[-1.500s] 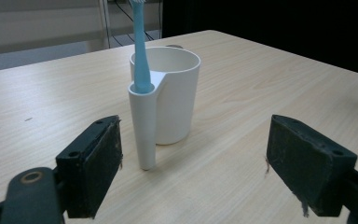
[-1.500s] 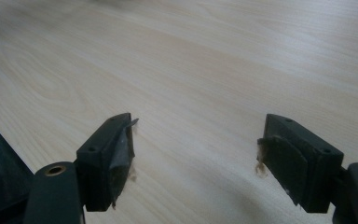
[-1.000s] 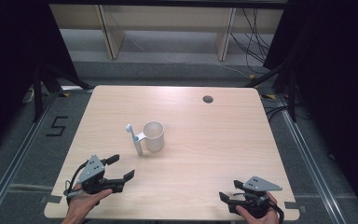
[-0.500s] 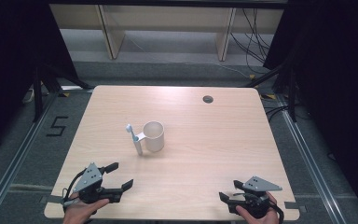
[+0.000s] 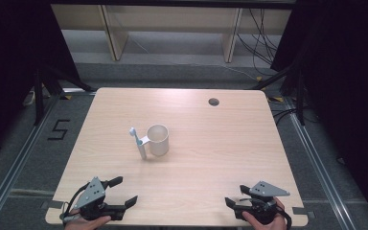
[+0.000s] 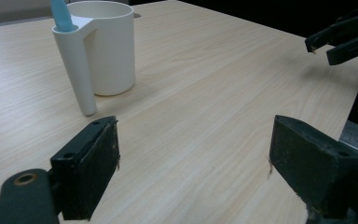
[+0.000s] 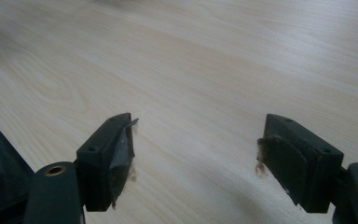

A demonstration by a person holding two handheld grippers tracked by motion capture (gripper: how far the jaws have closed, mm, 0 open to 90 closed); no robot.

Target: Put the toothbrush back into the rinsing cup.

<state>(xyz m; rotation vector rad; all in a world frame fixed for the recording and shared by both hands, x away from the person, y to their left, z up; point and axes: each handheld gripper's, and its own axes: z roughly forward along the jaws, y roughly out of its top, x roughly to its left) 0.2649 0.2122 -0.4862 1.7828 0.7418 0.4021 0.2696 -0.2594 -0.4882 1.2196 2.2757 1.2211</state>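
Both pairs of black jaws stand wide apart with bare wood between them, holding nothing. The left gripper (image 5: 126, 190) sits near the table's front edge at about seven o'clock, a hand (image 5: 84, 221) under it. The right gripper (image 5: 233, 203) sits near the front edge at about five o'clock. Well apart from both, just left of the table's (image 5: 230, 139) centre, a white cup (image 5: 158, 140) stands upright. Its side holder carries a blue-tipped toothbrush (image 5: 137, 142). A small round hole (image 5: 213, 101) lies at one o'clock near the far edge.
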